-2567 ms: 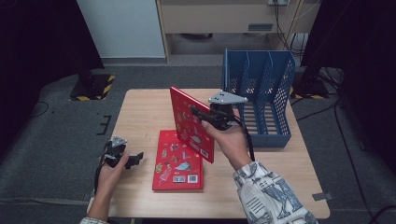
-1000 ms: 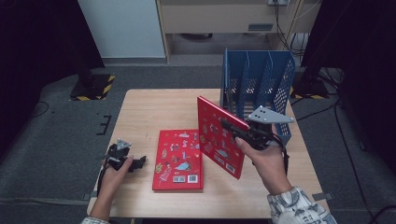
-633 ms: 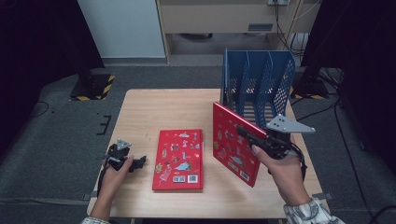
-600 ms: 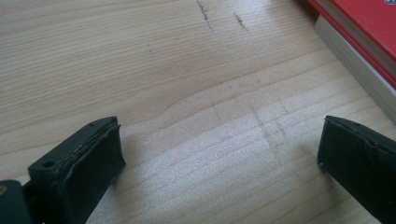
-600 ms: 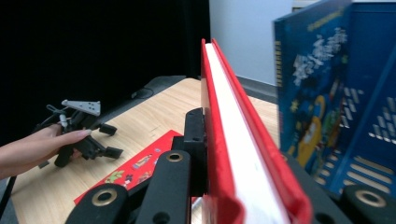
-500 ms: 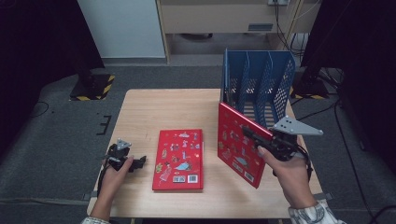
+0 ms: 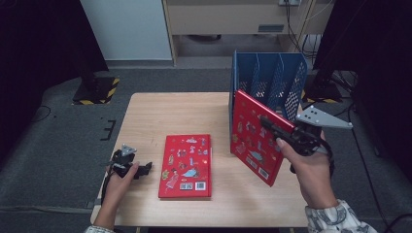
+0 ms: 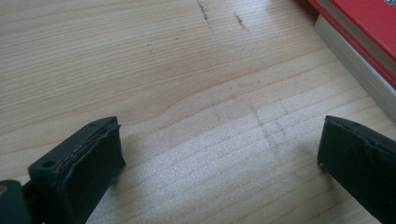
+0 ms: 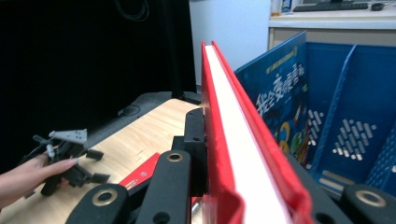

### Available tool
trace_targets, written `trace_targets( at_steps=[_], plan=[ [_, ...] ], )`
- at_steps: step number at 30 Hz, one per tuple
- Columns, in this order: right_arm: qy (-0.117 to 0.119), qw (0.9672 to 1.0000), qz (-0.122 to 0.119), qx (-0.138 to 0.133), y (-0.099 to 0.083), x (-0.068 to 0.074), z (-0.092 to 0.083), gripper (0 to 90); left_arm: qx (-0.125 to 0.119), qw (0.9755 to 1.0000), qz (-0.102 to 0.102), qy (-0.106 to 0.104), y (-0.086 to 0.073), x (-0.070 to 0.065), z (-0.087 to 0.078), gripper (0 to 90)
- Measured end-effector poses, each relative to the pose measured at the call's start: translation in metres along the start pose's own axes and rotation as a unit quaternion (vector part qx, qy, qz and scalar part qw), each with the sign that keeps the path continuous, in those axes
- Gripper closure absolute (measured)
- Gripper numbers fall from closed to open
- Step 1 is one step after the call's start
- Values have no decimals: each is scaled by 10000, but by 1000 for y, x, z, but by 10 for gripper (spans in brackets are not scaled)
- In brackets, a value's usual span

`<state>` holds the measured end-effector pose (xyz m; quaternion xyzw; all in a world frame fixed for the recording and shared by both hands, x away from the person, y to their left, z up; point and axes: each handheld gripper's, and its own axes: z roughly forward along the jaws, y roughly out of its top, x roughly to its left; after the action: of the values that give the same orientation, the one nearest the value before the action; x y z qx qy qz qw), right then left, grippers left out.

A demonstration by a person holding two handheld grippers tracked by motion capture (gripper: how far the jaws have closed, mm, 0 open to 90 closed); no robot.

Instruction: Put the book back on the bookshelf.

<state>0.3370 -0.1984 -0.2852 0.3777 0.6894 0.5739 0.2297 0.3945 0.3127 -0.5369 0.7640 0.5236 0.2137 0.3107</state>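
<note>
My right gripper (image 7: pixel 272 129) is shut on a red picture book (image 7: pixel 253 136) and holds it upright and tilted, just in front of the blue file rack (image 7: pixel 270 80). In the right gripper view the book's page edge (image 9: pixel 232 135) runs up between the jaws, close beside a blue book (image 9: pixel 276 103) that stands in the rack (image 9: pixel 348 112). A second red book (image 7: pixel 187 165) lies flat on the table. My left gripper (image 7: pixel 140 170) rests open near the table's front left; its jaws (image 8: pixel 219 163) stand wide apart over bare wood, with the flat book's corner (image 8: pixel 369 32) at the upper right.
The wooden table (image 7: pixel 165 111) has free room at its back left. The rack stands at the back right edge and has several slots. Dark floor, cables and a stand base (image 7: pixel 94 90) surround the table.
My right gripper has carried the red book from the table's middle to the right and upward, up to the rack's front. The left gripper and the flat book have not moved.
</note>
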Motion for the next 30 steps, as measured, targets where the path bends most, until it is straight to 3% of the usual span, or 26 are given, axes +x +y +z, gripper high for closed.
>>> trace_targets(
  at_steps=[12, 23, 30],
  plan=[
    [-262, 9996, 140, 24, 24, -23, -4, 789, 4, 10000, 26, 4, 0, 0, 0, 0],
    [-886, 9957, 260, 38, 28, -56, 5, 788, 28, 10000, 23, 9, 0, 1, 0, 0],
    [-1206, 9923, 263, 47, 38, -68, 19, 789, 4, 10000, -1, 10, 0, 0, 0, 0]
  ],
)
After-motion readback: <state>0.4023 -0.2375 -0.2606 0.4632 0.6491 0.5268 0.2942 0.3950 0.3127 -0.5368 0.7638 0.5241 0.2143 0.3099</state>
